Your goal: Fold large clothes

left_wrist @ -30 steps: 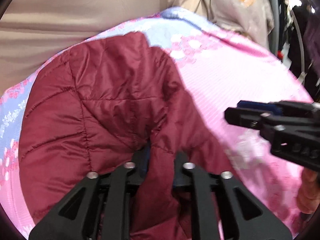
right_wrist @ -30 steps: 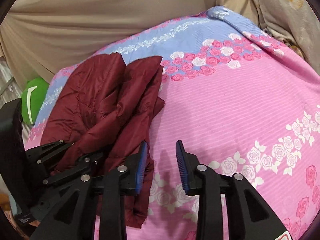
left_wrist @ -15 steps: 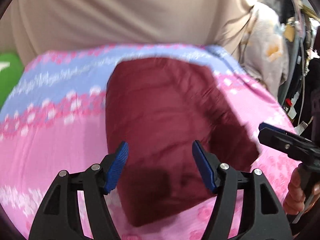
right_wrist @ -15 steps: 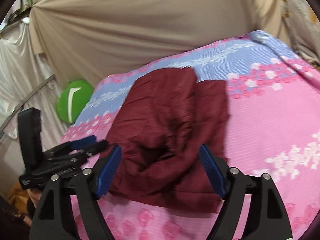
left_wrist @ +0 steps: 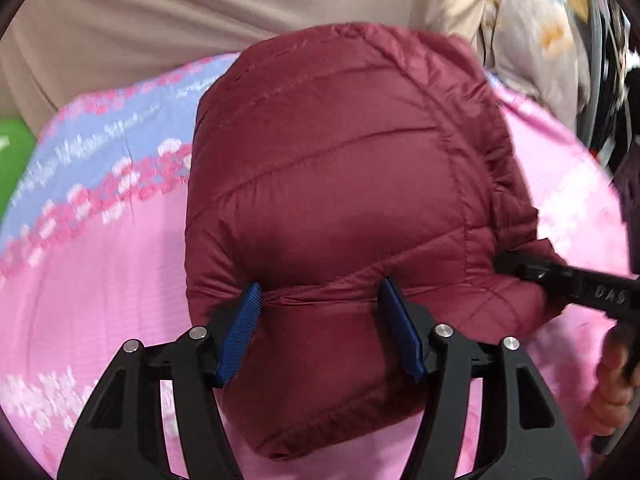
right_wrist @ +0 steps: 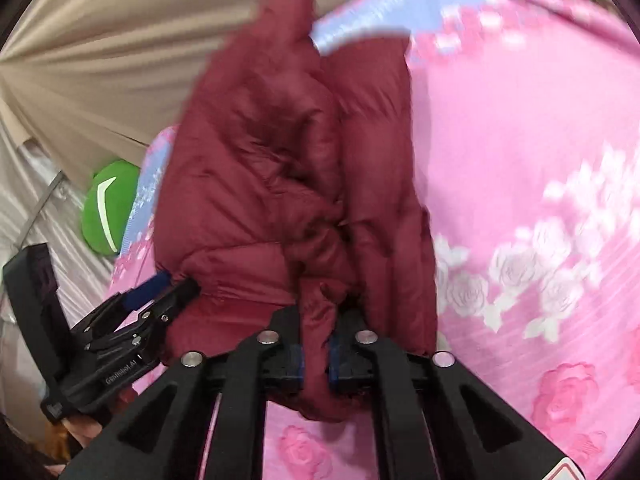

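A bed is carrying everything, wearing a pink sheet printed with roses and crossed by a pale blue band at its far end. A maroon quilted jacket is lying bunched on it, covering the middle of the sheet. A green cushion is sitting beside the bed's far left edge.
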{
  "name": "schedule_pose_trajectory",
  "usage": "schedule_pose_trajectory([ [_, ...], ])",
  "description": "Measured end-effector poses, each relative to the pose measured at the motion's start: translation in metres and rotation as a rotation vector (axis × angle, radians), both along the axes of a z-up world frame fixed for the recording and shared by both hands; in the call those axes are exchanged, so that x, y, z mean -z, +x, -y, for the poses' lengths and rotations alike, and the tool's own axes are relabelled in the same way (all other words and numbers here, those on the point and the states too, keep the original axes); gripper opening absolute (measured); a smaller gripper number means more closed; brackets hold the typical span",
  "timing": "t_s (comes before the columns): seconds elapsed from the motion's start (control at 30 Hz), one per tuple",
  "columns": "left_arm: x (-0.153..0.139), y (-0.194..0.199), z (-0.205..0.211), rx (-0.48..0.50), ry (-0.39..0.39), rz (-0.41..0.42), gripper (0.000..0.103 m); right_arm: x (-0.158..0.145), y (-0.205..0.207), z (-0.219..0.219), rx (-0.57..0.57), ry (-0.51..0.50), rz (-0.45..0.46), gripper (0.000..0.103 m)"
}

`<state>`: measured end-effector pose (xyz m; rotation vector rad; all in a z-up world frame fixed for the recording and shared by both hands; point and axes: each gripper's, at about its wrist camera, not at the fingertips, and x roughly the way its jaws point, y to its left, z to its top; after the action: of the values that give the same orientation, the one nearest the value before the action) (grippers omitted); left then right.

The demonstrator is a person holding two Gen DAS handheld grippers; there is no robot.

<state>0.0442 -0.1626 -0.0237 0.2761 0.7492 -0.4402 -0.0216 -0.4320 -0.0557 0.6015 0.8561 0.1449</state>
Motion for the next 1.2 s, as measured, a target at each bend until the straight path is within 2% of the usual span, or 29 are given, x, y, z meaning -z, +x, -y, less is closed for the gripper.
schedule_pose_trajectory([
  [0.1,-0.002,0.002,0.0,-0.002,-0.007,-0.013,0.06,-0.005,0.0,0.003,-0.006,-0.003,-0.01,0.005],
  [0.2,-0.025,0.001,-0.016,-0.002,-0.09,-0.031,0.06,-0.026,-0.007,0.01,0.016,-0.025,0.018,0.018],
  [0.23,-0.036,-0.001,-0.019,-0.003,-0.111,-0.004,0.06,-0.037,-0.011,0.013,0.026,-0.044,0.044,0.024],
  [0.33,-0.073,-0.006,-0.019,0.007,-0.131,0.111,0.067,-0.073,-0.01,0.026,0.043,-0.086,0.126,0.049],
  [0.37,-0.083,-0.004,-0.015,0.018,-0.143,0.138,0.069,-0.084,-0.003,0.031,0.046,-0.088,0.147,0.05],
  [0.5,-0.097,0.011,0.012,0.018,-0.142,0.169,0.069,-0.106,0.046,0.042,0.051,-0.095,0.17,0.05],
  [0.6,-0.09,0.027,0.031,0.018,-0.151,0.117,0.069,-0.105,0.093,0.037,0.026,-0.115,0.137,0.052],
  [0.63,-0.087,0.03,0.036,0.019,-0.151,0.099,0.069,-0.101,0.112,0.034,0.027,-0.15,0.107,0.043],
  [0.67,-0.082,0.035,0.042,0.015,-0.142,0.086,0.069,-0.098,0.121,0.032,0.026,-0.153,0.094,0.021],
  [0.7,-0.076,0.04,0.045,0.004,-0.128,0.08,0.069,-0.095,0.127,0.031,0.011,-0.126,0.096,0.007],
  [0.77,-0.06,0.049,0.054,0.002,-0.096,0.056,0.069,-0.092,0.126,0.03,-0.005,-0.081,0.151,0.004],
  [0.8,-0.052,0.053,0.057,0.002,-0.08,0.044,0.069,-0.088,0.126,0.031,0.002,-0.106,0.163,0.004],
  [0.83,-0.046,0.056,0.06,0.009,-0.071,0.04,0.07,-0.081,0.131,0.031,0.005,-0.142,0.137,0.004],
  [0.87,-0.038,0.057,0.064,0.015,-0.052,0.049,0.072,-0.064,0.141,0.031,-0.011,-0.173,0.07,0.006],
  [0.93,-0.033,0.055,0.07,0.023,-0.025,0.069,0.075,-0.043,0.149,0.036,-0.042,-0.135,-0.004,0.006],
  [1.03,-0.03,0.055,0.069,0.036,-0.024,0.066,0.078,-0.062,0.125,0.055,-0.007,-0.09,0.054,0.016],
  [1.1,-0.038,0.055,0.061,0.056,-0.072,0.04,0.078,-0.078,0.099,0.078,0.053,-0.094,0.107,0.024],
  [1.2,-0.059,0.055,0.051,0.098,-0.187,0.002,0.079,-0.073,0.089,0.105,0.092,-0.051,0.075,0.029],
])
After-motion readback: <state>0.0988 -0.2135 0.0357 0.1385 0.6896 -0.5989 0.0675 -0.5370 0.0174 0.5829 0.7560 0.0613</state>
